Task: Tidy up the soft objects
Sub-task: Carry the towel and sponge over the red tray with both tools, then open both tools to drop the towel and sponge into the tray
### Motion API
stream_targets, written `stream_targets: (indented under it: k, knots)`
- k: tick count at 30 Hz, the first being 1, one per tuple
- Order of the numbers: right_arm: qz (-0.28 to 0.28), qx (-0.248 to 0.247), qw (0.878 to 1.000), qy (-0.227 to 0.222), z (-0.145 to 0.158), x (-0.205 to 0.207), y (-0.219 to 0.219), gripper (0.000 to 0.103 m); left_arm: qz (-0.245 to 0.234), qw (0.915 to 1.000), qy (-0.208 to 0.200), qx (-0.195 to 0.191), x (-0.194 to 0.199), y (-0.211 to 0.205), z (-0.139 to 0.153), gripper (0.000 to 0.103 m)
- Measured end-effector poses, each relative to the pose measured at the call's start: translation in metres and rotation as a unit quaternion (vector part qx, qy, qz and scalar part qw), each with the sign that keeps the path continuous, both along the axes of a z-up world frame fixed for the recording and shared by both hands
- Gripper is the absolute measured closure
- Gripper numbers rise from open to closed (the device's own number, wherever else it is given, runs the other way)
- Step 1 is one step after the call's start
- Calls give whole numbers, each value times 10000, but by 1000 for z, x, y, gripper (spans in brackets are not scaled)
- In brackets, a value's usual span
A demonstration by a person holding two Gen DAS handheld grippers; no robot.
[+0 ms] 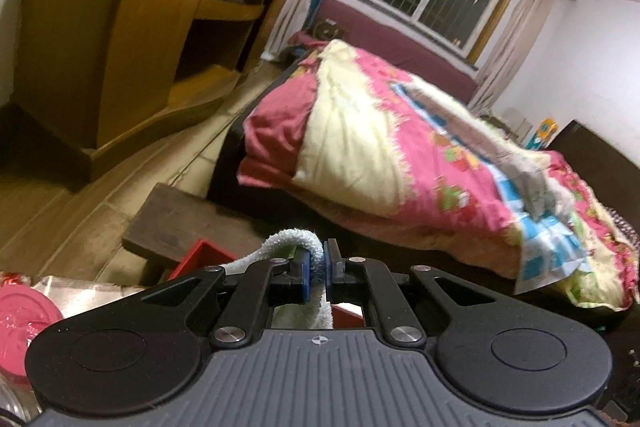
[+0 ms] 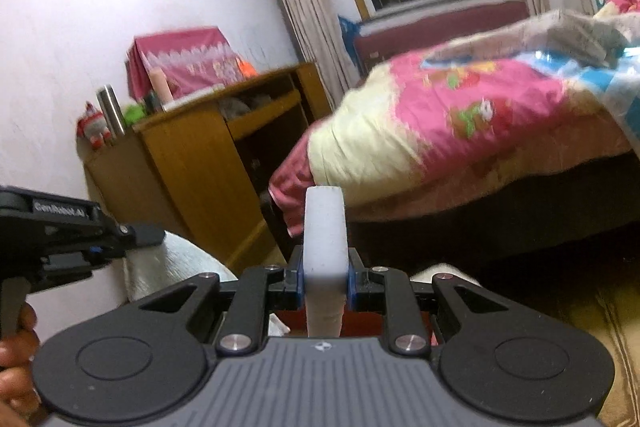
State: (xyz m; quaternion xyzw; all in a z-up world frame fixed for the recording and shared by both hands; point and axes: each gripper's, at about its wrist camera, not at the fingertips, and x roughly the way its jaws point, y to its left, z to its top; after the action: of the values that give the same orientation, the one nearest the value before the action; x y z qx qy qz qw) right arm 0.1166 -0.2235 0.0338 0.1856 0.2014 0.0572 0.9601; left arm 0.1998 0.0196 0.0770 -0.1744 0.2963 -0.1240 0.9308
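Note:
My left gripper (image 1: 317,269) is shut on a white terry cloth (image 1: 294,241) that loops over its left finger and hangs down between the blue pads. In the right wrist view my right gripper (image 2: 324,283) is shut on a fold of white cloth (image 2: 324,223) that stands up between its pads. The left gripper also shows at the left edge of that view (image 2: 120,239), held by a hand (image 2: 16,359), with white cloth (image 2: 168,263) trailing under it. A red box (image 1: 200,257) lies just below the left gripper.
A bed with a pink and cream quilt (image 1: 400,147) fills the right. A wooden desk cabinet (image 1: 120,47) stands at the left on a tiled floor (image 1: 80,219). A dark low stool (image 1: 180,223) and a pink lid (image 1: 20,323) sit near the grippers.

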Motion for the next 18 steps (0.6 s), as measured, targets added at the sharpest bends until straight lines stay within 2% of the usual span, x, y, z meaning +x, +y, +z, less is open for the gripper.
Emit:
stream_targets:
  k: [8, 11, 12, 16, 18]
  knots:
    - [99, -1, 9959, 899, -49, 30, 0, 103, 86, 9983, 552, 170, 28, 8, -42, 97]
    - [133, -67, 9923, 1226, -62, 40, 0, 103, 143, 9969, 725, 261, 33, 10, -54, 83]
    - [123, -88, 9904, 1372, -67, 42, -1, 103, 146, 9965, 784, 268, 35, 11, -57, 74]
    - [3, -153, 9856, 1681, -78, 45, -3, 78, 151, 9958, 834, 339, 35, 10, -61, 63]
    - [-81, -271, 9851, 1697, -77, 45, -4, 78, 205, 9958, 797, 412, 33, 10, -58, 61]
